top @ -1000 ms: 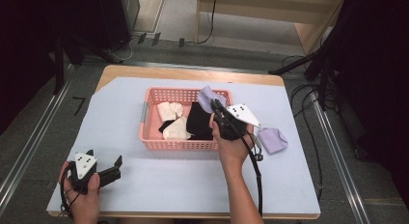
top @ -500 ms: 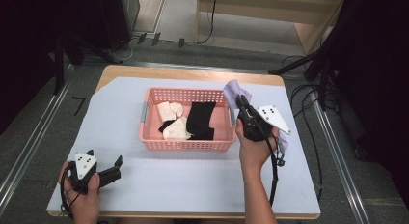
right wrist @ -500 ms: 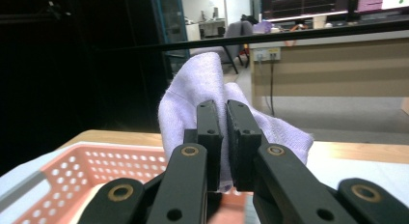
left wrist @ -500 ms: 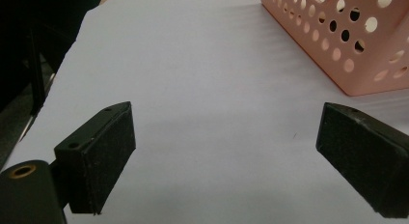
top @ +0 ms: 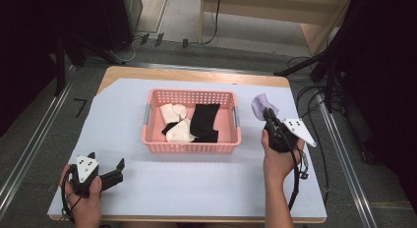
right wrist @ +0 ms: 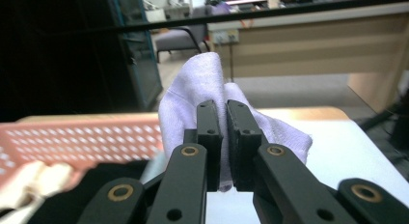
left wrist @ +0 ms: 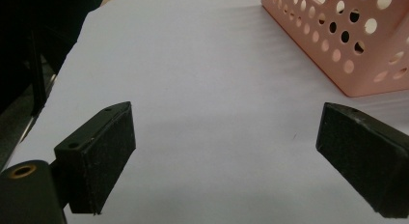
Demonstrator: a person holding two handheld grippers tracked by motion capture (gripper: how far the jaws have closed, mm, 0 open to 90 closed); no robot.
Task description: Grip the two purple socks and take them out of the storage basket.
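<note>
A small lavender cloth of soft, towel-like weave (right wrist: 193, 96) was pinched between the two black jaws of the right gripper (top: 271, 121), its bunched body rising above the jaw tips and folds spilling down either side; in the high view the same cloth (top: 261, 104) stood up from the gripper just beside the right end of the basket, lifted off the table, its long axis running roughly away from the person. The jaws stood nearly together with only the thickness of fabric between them. The right hand (top: 278, 156) gripped the tool from below, a black cable trailing back along the forearm, a grey three-cornered plate on top. To the left sat one pink rectangular plastic basket with perforated walls (top: 191, 147), long axis across the table. Inside lay one black cloth, flat and folded (top: 205, 121), and cream-white cloth items (top: 177, 125), two by my count, though the pile was too crumpled to be certain. Everything rested on a pale blue-grey sheet (top: 196, 188) covering a wooden table whose edge showed at the far side. At the near left corner the left hand (top: 83, 191) held the left gripper (left wrist: 226, 156) low over the sheet, jaws spread wide with nothing between them; their inner pads looked matt and finely textured. From that gripper view, a corner of the basket showed at upper right, round holes in rows.
</note>
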